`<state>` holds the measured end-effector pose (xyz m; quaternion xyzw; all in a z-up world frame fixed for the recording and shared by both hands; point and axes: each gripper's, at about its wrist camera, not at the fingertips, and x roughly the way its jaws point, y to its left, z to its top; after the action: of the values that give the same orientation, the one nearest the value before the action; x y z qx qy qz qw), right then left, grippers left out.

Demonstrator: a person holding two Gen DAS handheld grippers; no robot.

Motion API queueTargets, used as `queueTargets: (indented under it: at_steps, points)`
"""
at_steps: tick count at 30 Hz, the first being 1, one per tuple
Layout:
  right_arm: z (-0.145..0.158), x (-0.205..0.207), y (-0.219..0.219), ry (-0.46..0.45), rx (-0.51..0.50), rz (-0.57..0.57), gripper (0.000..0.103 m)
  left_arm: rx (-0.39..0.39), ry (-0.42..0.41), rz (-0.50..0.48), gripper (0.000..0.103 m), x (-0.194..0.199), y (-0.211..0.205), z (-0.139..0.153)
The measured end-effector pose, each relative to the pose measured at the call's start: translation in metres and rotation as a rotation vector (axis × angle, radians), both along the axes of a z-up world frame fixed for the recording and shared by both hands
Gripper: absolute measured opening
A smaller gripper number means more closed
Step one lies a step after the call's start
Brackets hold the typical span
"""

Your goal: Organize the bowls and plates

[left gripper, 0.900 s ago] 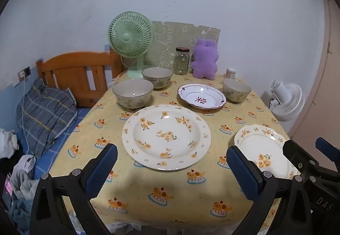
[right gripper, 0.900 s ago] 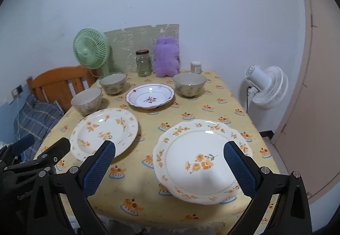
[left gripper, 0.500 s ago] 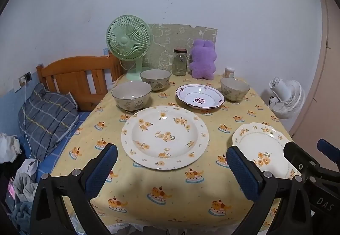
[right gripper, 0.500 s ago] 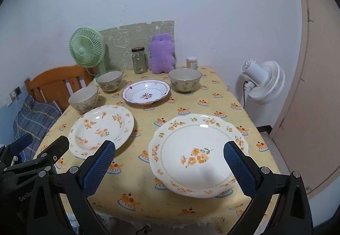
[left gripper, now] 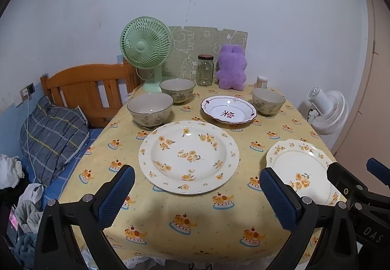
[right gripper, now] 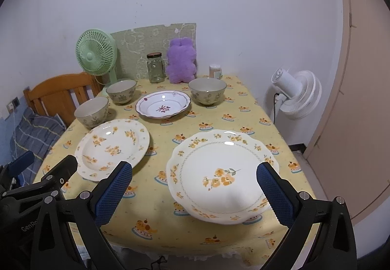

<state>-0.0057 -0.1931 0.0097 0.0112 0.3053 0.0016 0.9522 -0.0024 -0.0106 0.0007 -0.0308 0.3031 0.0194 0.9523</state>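
Both my jaws wide open, holding nothing, left gripper (left gripper: 195, 194) backed off the deep floral plate (left gripper: 189, 156) at twelve o'clock, right gripper (right gripper: 193, 193) higher over scalloped plate (right gripper: 223, 176), bowls unmoved at eleven.

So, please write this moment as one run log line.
left gripper: open, empty | right gripper: open, empty | plates: three, unstacked | bowls: three, unstacked | table: nothing touched yet
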Motion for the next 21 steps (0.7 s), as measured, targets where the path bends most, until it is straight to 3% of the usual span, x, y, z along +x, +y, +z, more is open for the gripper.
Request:
queueTargets:
  at_steps: [21]
  points:
    - [0.0047, -0.0065, 0.0055, -0.017, 0.013, -0.004, 0.102, 0.000, -0.023, -0.019, 0.103, -0.0032, 0.0001, 0.0027]
